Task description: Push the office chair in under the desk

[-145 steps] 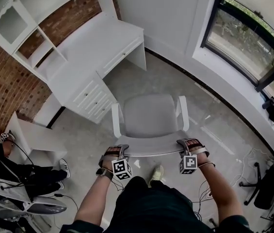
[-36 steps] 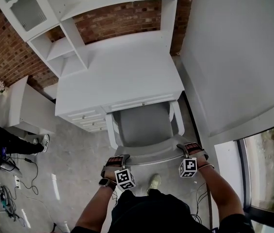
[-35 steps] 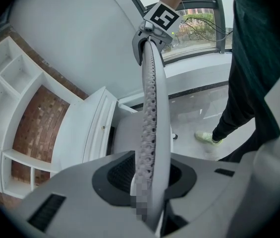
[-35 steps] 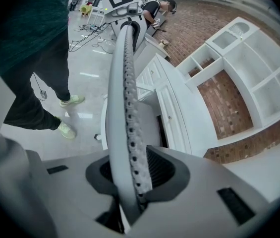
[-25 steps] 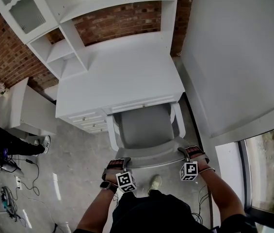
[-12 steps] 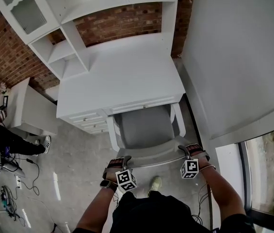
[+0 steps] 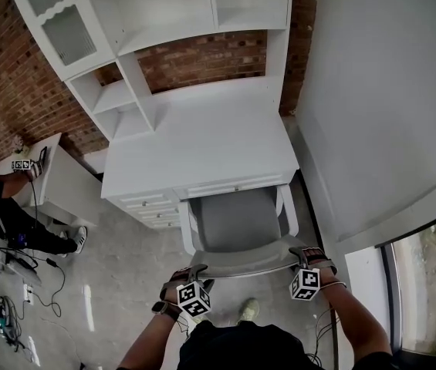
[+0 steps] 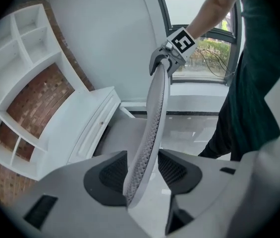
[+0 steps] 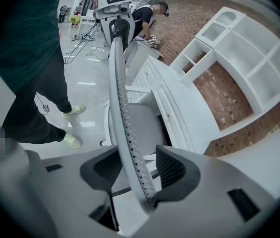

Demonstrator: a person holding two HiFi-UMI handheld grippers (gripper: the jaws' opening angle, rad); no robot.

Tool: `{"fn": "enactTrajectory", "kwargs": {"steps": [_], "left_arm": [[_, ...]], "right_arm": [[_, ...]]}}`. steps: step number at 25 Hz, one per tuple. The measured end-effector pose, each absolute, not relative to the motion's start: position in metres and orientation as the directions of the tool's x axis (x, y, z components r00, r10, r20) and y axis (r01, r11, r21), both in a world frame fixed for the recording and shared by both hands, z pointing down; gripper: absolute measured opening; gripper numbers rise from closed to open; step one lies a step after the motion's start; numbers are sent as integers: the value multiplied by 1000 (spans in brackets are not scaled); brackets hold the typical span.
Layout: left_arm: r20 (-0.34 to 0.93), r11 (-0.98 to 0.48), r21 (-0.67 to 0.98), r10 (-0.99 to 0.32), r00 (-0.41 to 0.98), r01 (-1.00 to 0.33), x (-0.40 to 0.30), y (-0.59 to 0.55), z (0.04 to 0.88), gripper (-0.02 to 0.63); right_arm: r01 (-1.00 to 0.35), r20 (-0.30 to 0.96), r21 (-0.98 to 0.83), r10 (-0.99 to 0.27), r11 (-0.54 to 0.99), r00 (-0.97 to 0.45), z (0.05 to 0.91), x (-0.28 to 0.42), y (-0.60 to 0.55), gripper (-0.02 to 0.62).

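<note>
Head view, looking steeply down: a grey office chair stands against a white desk, the front of its seat tucked beneath the desk's drawer edge and its two white armrests just at the desk front. The chair's backrest runs side to side, nearest the person, and the desk lies straight ahead beyond it. The left gripper sits at the backrest's left end and the right gripper at its right end, so both hands are about equally near. Behind the desk are white shelves and a brick wall; another person sits on the floor at far left. Left gripper view: the jaws have just been opening and stand spread, with the thin perforated top edge of the backrest passing between the dark pads, close to one pad with a gap at the other. Right gripper view: the same, its jaws also freshly opening, spread around the backrest edge, the pads not clamping it. The chair looks largely pushed in, so the likely next move is lifting both grippers up and off the backrest. No brand or readable writing shows; the gripper cubes carry only black and white square markers.
</note>
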State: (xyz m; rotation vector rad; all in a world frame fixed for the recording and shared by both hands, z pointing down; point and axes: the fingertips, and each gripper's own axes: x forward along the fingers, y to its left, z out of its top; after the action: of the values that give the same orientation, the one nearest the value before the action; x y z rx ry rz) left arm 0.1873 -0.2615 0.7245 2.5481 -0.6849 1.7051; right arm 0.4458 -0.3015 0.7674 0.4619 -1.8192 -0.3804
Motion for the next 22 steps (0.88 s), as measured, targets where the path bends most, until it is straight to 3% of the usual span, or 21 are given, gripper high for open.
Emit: {"fn": "enactTrajectory", "kwargs": {"steps": [7,12,22], "left_arm": [[821,-847,-83,-358,446,-526,185,-265,679,175],[733,-771,98,-372,570,-629,191,-272,651,144],[501,-613,357,-511,698,-705,203,-309,577,65]], "right_arm": [[-254,808,453,-514,855,-288,723,439,-285,178],[-377,786,394,-520,838,-335,689,423,-279,132],[-652,647,251,-625,716,-437,611,393,-311,52]]}}
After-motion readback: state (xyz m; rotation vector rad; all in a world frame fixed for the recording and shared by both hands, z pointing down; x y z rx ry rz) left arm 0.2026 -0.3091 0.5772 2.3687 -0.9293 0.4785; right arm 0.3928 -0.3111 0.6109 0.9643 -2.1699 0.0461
